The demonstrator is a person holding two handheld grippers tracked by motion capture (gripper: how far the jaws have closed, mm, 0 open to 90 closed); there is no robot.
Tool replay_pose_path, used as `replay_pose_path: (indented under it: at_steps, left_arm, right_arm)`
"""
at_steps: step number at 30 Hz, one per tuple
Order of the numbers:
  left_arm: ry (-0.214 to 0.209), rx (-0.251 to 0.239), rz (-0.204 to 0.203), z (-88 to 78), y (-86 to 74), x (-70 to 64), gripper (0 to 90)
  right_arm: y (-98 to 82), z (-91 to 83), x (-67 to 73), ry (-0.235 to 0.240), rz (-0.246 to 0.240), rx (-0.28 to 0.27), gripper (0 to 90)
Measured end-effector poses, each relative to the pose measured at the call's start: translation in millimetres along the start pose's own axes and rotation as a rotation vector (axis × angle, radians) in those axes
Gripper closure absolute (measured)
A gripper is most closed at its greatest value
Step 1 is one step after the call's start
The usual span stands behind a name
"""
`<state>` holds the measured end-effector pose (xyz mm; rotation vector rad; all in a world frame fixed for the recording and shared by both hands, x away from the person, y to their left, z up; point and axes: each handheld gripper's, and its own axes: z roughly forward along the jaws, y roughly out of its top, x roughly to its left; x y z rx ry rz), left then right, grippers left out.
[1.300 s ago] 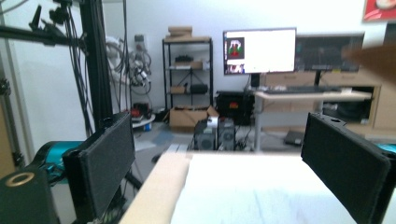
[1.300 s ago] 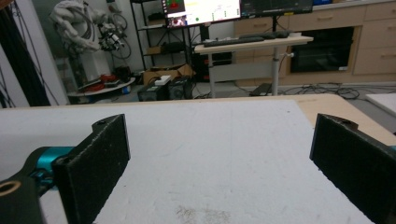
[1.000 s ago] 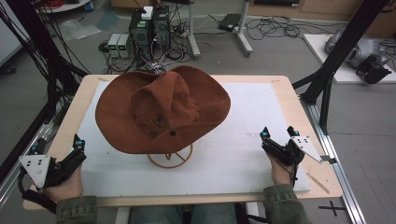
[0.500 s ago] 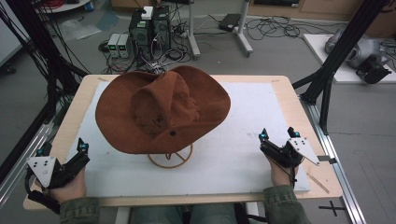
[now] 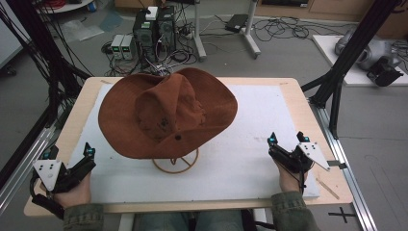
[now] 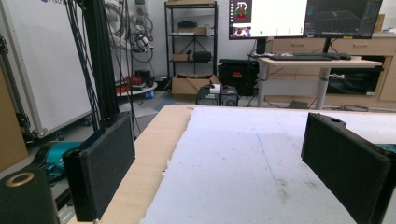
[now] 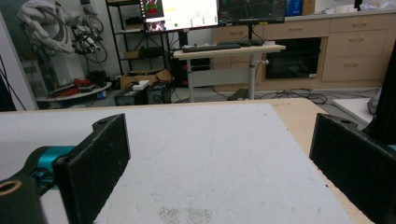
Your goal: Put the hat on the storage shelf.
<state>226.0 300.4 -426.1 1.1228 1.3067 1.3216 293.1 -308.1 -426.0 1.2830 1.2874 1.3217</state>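
A brown wide-brimmed hat [image 5: 166, 113] rests tilted on a round wooden wire stand [image 5: 175, 162] near the middle of the white mat [image 5: 260, 110]. My left gripper [image 5: 67, 151] sits at the table's front left corner, open, with nothing between its jaws; its own view looks along the mat's left edge [image 6: 177, 154]. My right gripper [image 5: 287, 139] rests at the front right of the mat, open and empty, facing the mat's far right part [image 7: 210, 154]. Both grippers are well apart from the hat.
The wooden table [image 5: 312, 120] carries the white mat, with bare wood strips at left and right. Black frame posts [image 5: 346, 62] stand beside the table. Computers and cables [image 5: 154, 29] lie on the floor behind it. A desk with monitors [image 6: 299, 56] stands farther back.
My left gripper has shifted slightly right and toward the front edge of the table. The right gripper and the hat have stayed put.
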Motion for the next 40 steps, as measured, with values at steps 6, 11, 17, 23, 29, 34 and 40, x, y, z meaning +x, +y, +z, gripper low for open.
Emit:
replay_pose_path:
  at_steps: [6,11,17,23,29,34,40]
  left_arm:
    - [0.002,0.009,-0.001,0.5,-0.6,0.2,10.2]
    - [-0.011,0.01,0.008,-0.2,-0.1,-0.9,11.8]
    - [-0.009,0.003,0.005,-1.7,1.0,-0.8,11.8]
    - [-0.017,0.01,0.011,-1.6,0.2,-1.1,11.8]
    - [-0.03,0.015,0.016,-1.4,-0.4,-3.7,11.8]
    - [-0.033,0.011,0.008,-1.7,-0.5,-2.4,11.8]
    - [-0.021,0.021,0.0,-1.0,-2.9,3.3,11.8]
  right_arm:
    - [0.1,-0.5,-0.5,-0.002,0.004,-0.001,4.7]
    - [0.2,-0.8,-0.4,-0.005,0.01,0.001,5.2]
    - [-0.3,-0.9,-0.9,-0.018,0.012,0.014,5.7]
    - [-0.9,0.2,-0.3,-0.011,0.011,0.02,5.7]
    - [-2.2,2.1,-0.9,-0.008,0.019,0.045,5.7]
    - [-2.0,1.9,-2.2,-0.014,0.031,0.046,5.7]
    - [-2.6,3.7,-2.8,-0.007,0.037,0.05,5.7]
